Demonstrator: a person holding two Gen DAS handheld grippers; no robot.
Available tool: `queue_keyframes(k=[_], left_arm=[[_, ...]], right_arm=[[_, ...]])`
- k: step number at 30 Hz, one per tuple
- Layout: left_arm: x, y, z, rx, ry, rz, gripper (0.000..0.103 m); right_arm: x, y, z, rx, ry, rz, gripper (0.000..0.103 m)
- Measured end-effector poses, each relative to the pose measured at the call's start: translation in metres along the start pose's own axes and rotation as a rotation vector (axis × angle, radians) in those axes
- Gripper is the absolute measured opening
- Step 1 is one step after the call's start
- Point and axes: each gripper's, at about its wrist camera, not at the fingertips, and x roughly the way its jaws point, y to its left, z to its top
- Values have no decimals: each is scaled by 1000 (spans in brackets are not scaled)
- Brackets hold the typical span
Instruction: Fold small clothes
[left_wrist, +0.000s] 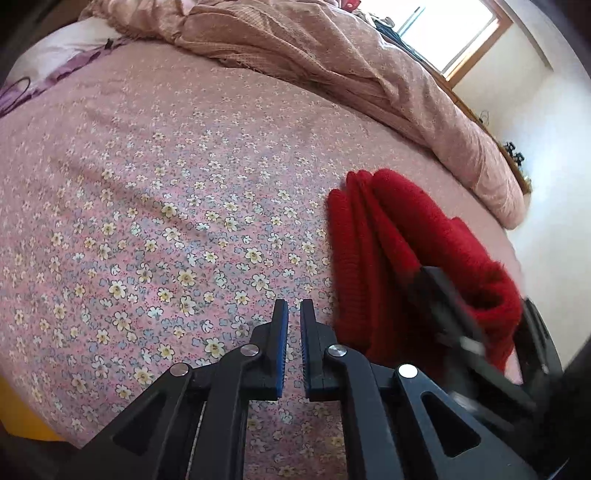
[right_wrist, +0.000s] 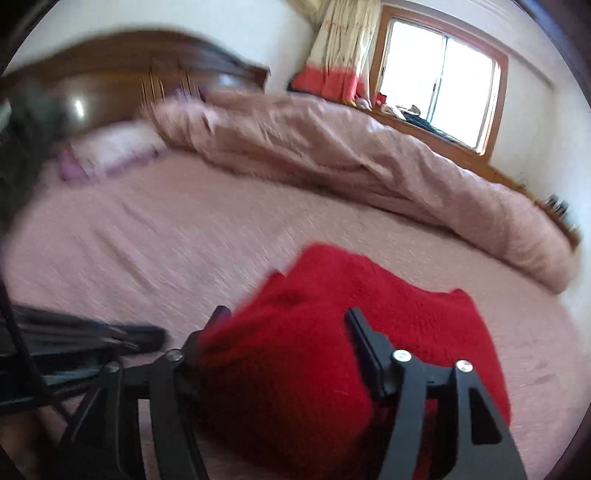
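Red knit garment (left_wrist: 402, 258) folded in layers on floral bedsheet (left_wrist: 147, 206), just right of left gripper (left_wrist: 293, 325). Left jaws pressed together, empty. Right gripper (right_wrist: 288, 321) spread wide around one end of the garment, pads apparently not pinching. Fold looks nearly done; remaining: release, tidy.

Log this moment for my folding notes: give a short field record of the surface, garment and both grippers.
surface: bed with floral pink sheet
garment: red knit garment, folded in layers, lying on the sheet
left gripper: shut, empty, over bare sheet beside the garment
right gripper: jaws apart, straddling the garment's near end; grip cannot be told
background: bunched pink duvet, window
image quality: right wrist view blurred
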Motion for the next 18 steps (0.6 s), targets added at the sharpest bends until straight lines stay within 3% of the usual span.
queue_keyframes(k=[1, 5, 7, 13, 15, 18], left_arm=[[-3, 3, -1, -18, 2, -26, 0], [-17, -2, -2, -41, -18, -112, 11], [-25, -12, -2, -26, -32, -165, 18], [-38, -30, -3, -77, -50, -414, 34], [-35, -30, -4, -127, -27, -501, 62], [-32, -31, -8, -188, 0, -572, 72]], right_arm=[[-10, -3, 1, 31, -38, 23, 70], [-69, -28, -5, 157, -242, 30, 101], [-88, -45, -12, 183, -274, -4, 102], [-108, -101, -56, 241, -187, -126, 102], [-111, -126, -82, 337, -154, -133, 103], [-107, -156, -108, 480, -88, -120, 103]])
